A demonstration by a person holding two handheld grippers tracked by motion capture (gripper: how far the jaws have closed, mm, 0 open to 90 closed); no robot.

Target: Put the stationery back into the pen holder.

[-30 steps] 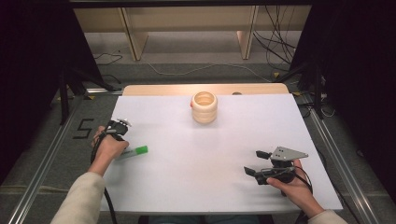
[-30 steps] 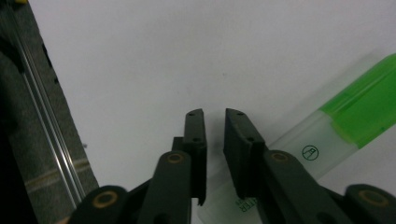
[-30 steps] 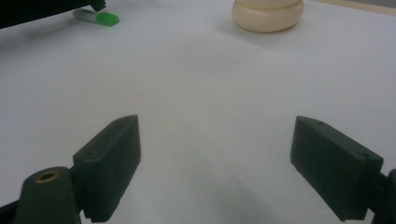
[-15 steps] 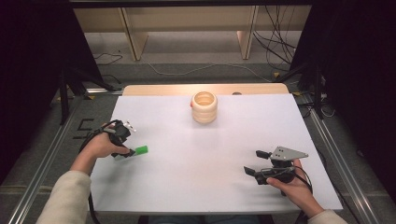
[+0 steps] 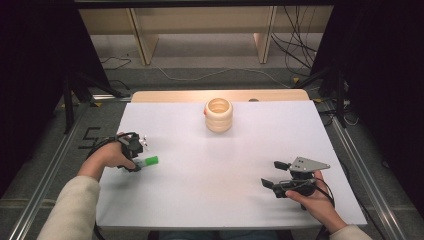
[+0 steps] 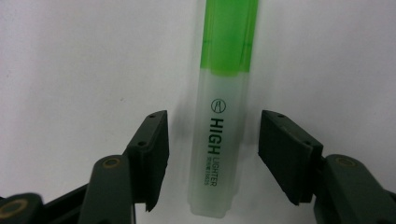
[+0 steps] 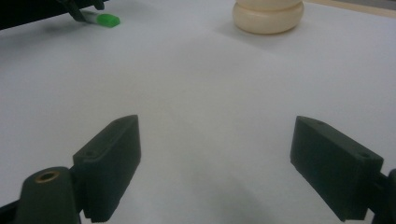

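A green highlighter (image 5: 149, 161) lies flat on the white table sheet (image 5: 225, 200) at the left. In the left gripper view its clear barrel (image 6: 219, 116) runs straight up between the two black jaws, with a gap on each side. My left gripper (image 5: 136, 161) (image 6: 212, 140) is open around that barrel; its jaws have just been closing, and the pads do not touch it. At the near right, my right gripper (image 5: 271, 173) (image 7: 215, 154) rests open with bare sheet between its jaws.
A cream ringed wooden cup (image 5: 218, 115) (image 7: 267, 14) stands at the back centre of the sheet. The highlighter's green cap (image 7: 105, 19) appears far off in the right gripper view. Shelf legs and cables lie on the floor beyond the table.
The left hand has drawn back to the left and turned, so its gripper now points along the highlighter's barrel. The highlighter and the right gripper have stayed put.
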